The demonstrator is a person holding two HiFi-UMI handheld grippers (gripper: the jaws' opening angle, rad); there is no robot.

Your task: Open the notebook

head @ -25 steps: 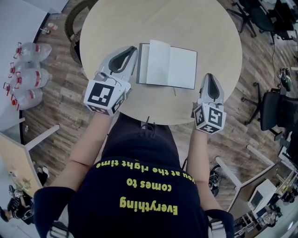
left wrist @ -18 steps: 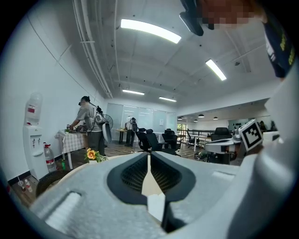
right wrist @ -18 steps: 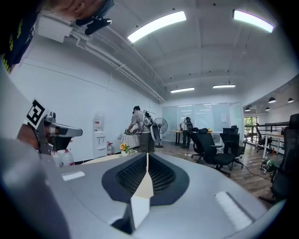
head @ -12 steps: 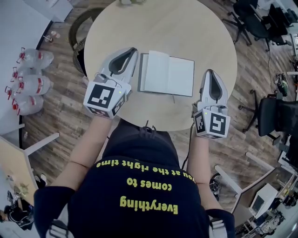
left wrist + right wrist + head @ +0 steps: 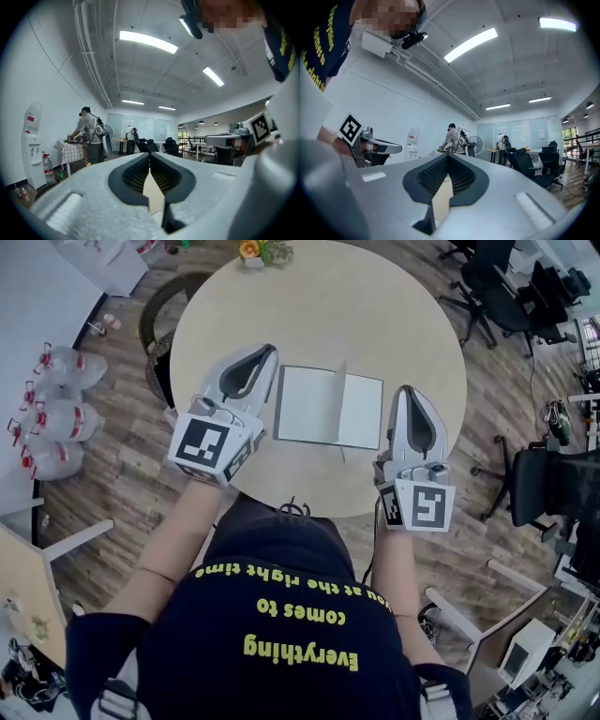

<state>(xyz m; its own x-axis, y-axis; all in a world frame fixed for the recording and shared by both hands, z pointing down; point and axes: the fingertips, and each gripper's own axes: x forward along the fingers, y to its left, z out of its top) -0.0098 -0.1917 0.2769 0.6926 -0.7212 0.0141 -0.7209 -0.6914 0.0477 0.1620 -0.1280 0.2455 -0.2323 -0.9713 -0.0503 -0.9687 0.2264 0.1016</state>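
Note:
The notebook [image 5: 328, 407] lies open on the round wooden table [image 5: 375, 315], white pages up, one page standing slightly at the spine. My left gripper [image 5: 265, 352] hangs shut above the table just left of the notebook, holding nothing. To the notebook's right, my right gripper [image 5: 409, 390] is shut and empty too. Both gripper views look level across the room; in each the jaws meet at the tips, left gripper [image 5: 150, 153] and right gripper [image 5: 448, 154], and the notebook is out of sight.
A small flower pot [image 5: 255, 251] stands at the table's far edge. Water bottles [image 5: 56, 390] lie on the floor at the left, office chairs [image 5: 548, 474] at the right. People stand at a far table [image 5: 86, 133].
Both grippers have risen off the table, the right one more, and its jaws now point across the room. The notebook stays open where it lay.

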